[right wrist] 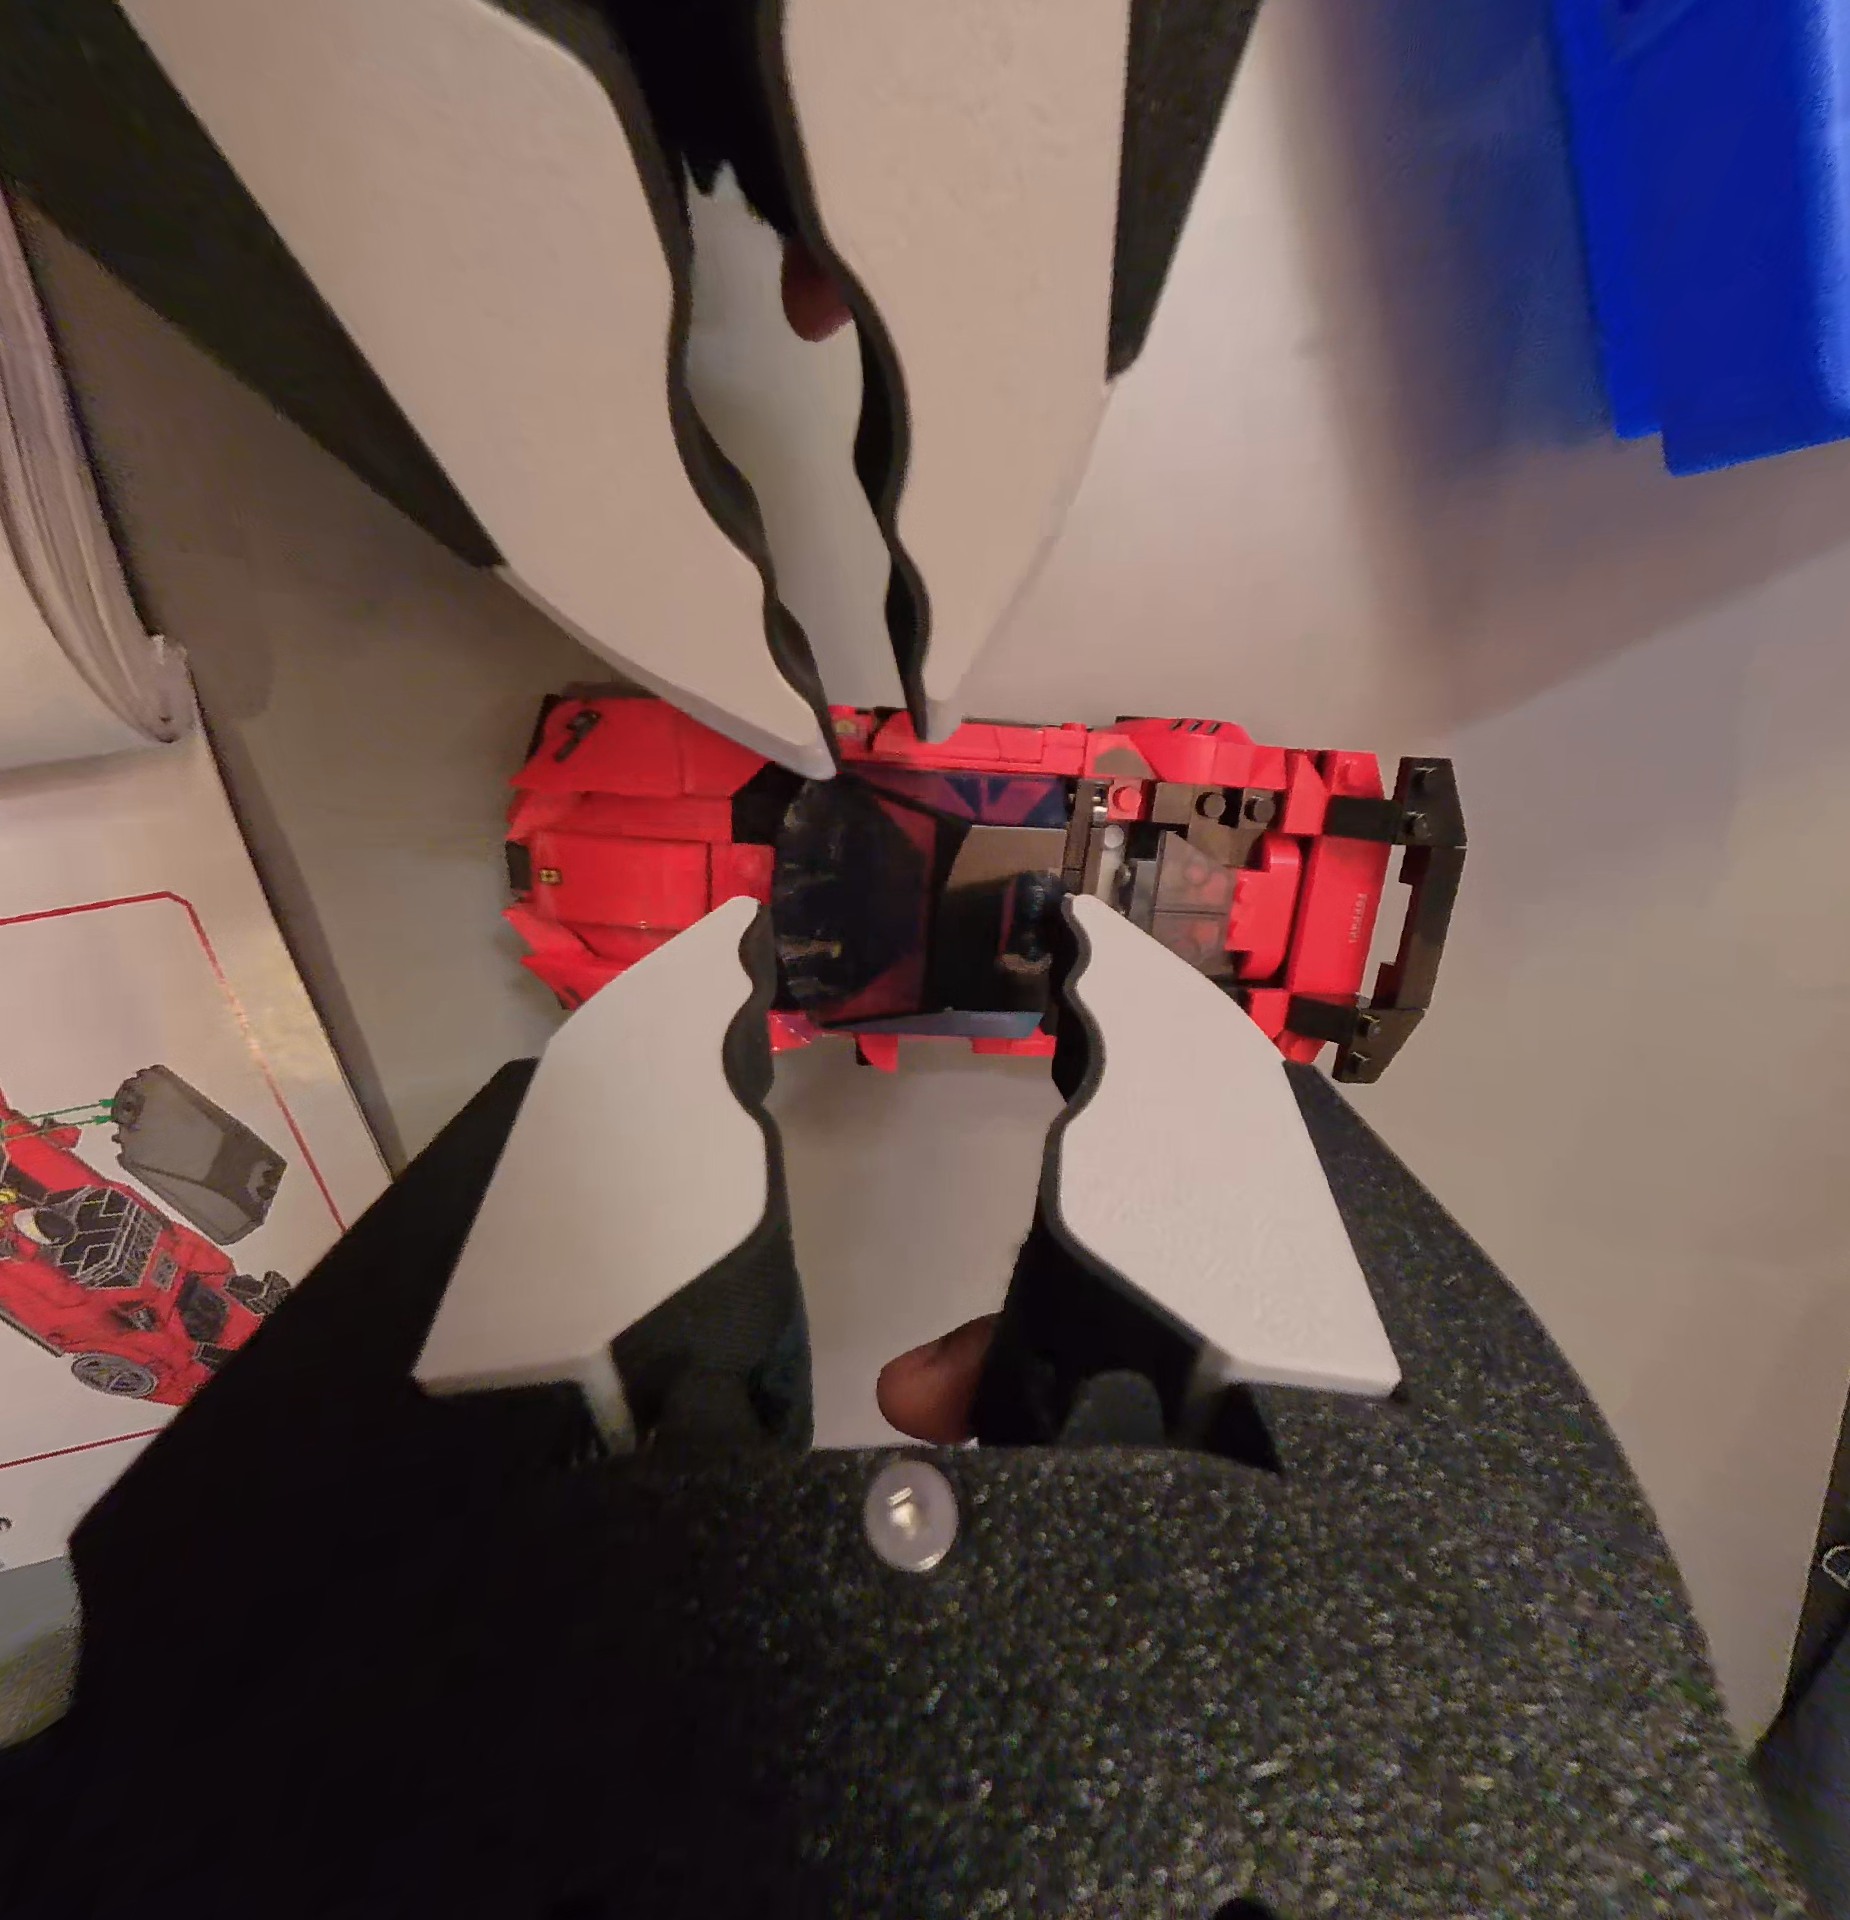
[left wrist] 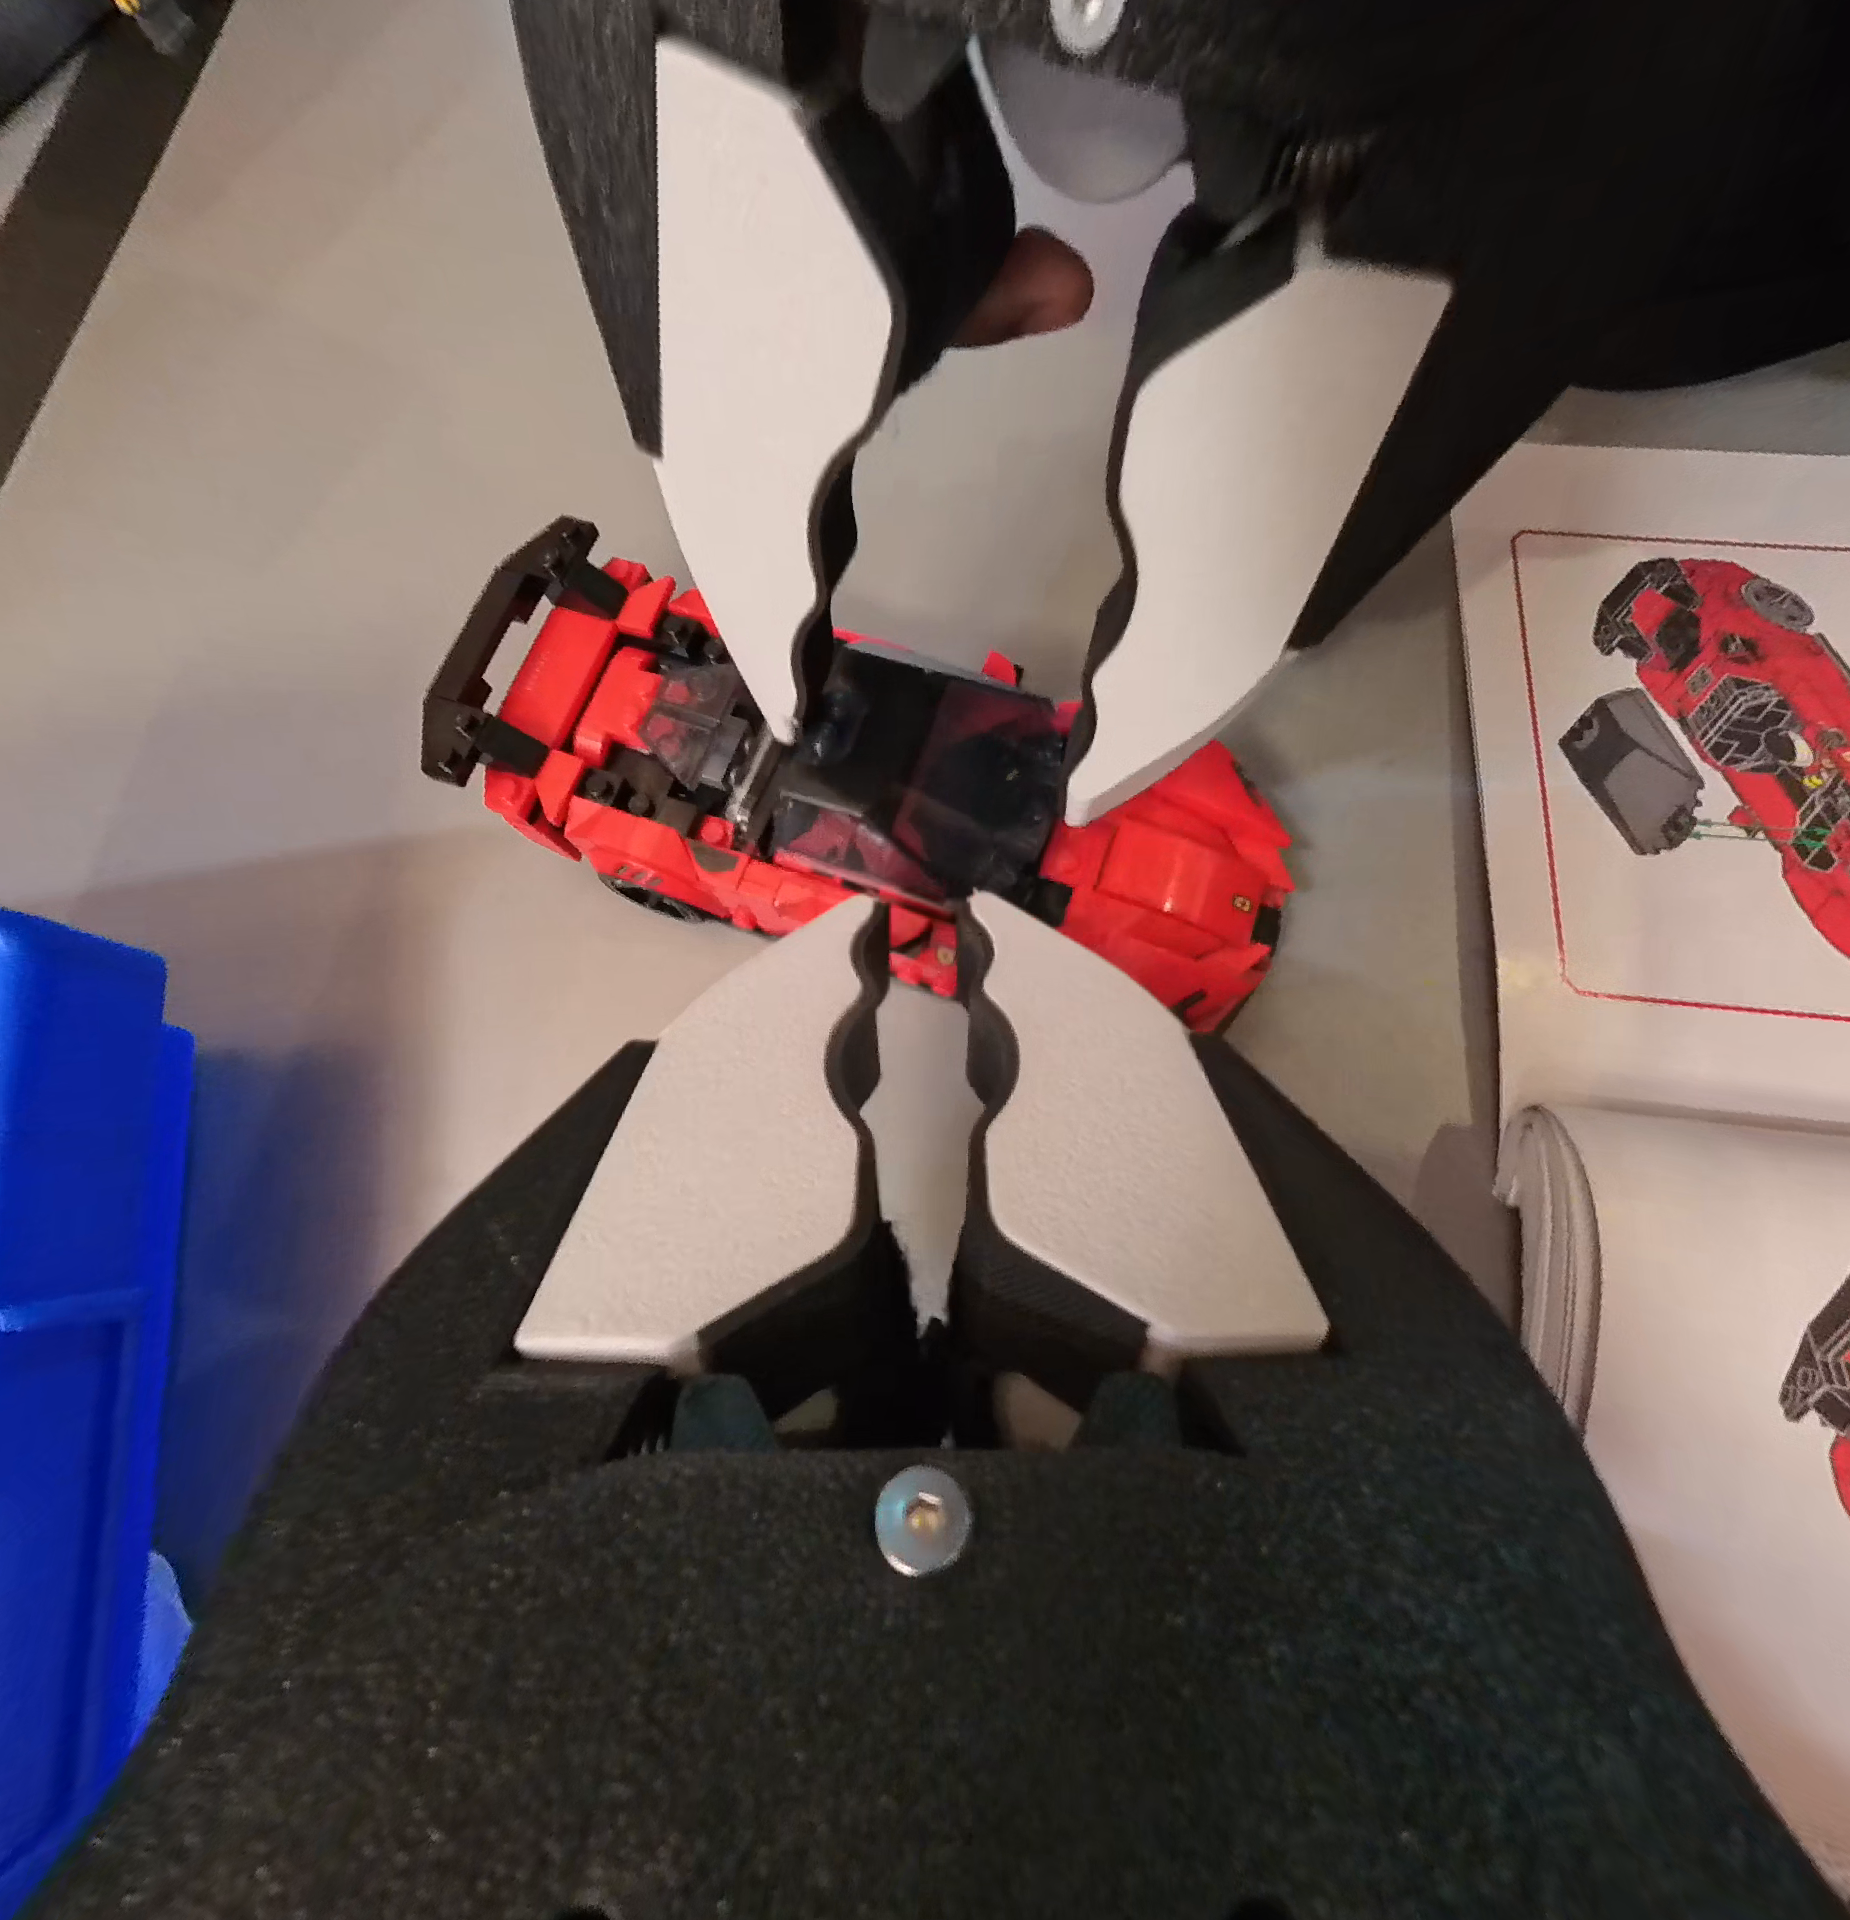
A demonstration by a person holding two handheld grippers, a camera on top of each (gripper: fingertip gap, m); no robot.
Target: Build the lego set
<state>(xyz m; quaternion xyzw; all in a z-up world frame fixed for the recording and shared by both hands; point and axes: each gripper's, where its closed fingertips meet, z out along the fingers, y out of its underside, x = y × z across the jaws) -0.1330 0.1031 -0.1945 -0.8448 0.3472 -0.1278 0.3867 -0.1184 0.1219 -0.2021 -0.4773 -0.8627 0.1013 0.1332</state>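
Right wrist view had the red Lego car (right wrist: 1004, 883) lying flat on the white table (right wrist: 1575, 935), nose toward the instruction booklet (right wrist: 121, 1143), black rear wing (right wrist: 1420, 914) pointing away from it. Our right gripper (right wrist: 905, 914) had its jaws apart, one fingertip at the front edge of the dark tinted canopy piece (right wrist: 900, 904) and the other at its rear edge; we couldn't tell if the pads were actually gripping or just bracketing it. Left wrist view showed the left gripper (left wrist: 921, 920) with jaws nearly together, tips touching the car's near side by the canopy; whether it pinched anything was unclear, so we read it as a brace. Booklet's open page (left wrist: 1679, 779) drew that same canopy going onto the cockpit, so we judged this as the seating step. To do it well, we'd have kept the canopy level, pushed straight down over the studs rather than from one end, and held the chassis still with the left so the car didn't slide or tip. Risk: uneven pressure could pop the red side panels. Blue bin (left wrist: 59, 1351) sat well clear.
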